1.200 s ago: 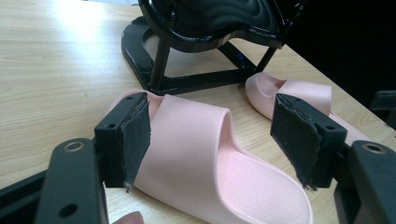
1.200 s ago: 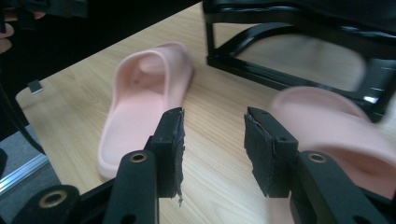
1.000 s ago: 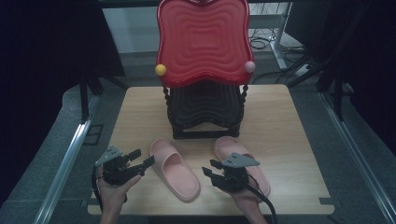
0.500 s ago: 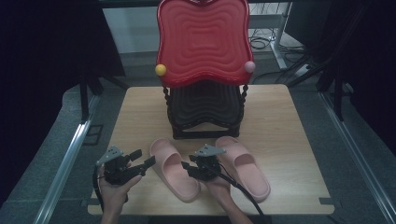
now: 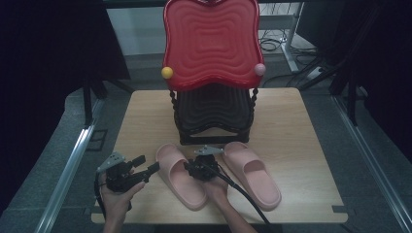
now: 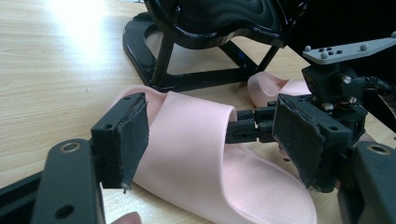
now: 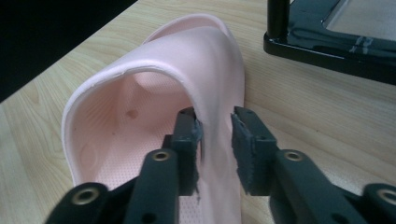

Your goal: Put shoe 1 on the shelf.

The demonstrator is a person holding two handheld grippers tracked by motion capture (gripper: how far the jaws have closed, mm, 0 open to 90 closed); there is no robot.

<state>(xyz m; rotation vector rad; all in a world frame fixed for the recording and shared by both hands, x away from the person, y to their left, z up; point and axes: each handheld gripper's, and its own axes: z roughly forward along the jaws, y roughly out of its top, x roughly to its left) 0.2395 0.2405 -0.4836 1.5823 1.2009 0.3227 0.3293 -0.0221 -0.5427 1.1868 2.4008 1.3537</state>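
Two pink slippers lie on the wooden table (image 5: pixel 301 126), the left one (image 5: pixel 177 177) and the right one (image 5: pixel 252 174). My right gripper (image 5: pixel 188 168) sits between them and points at the left slipper's strap. In the right gripper view its jaws (image 7: pixel 215 130) have just been closing and hold the strap's side wall (image 7: pixel 187 60), with both pads against it. My left gripper (image 5: pixel 146 164) rests left of that slipper, open. In the left gripper view (image 6: pixel 215 126) its pads stand wide apart. The slipper (image 6: pixel 196 140) and the right gripper (image 6: pixel 236 130) lie beyond them.
A stack of black chairs (image 5: pixel 214 114) stands at the table's middle back, with a red wavy seat (image 5: pixel 211 39) propped above it. A yellow ball (image 5: pixel 167 73) and a pink ball (image 5: pixel 260 69) sit at its corners. Metal rails run along both table sides.
My right gripper moved left from over the right slipper to the left slipper's strap, sank, and narrowed its jaws around the strap. The left gripper stayed put.
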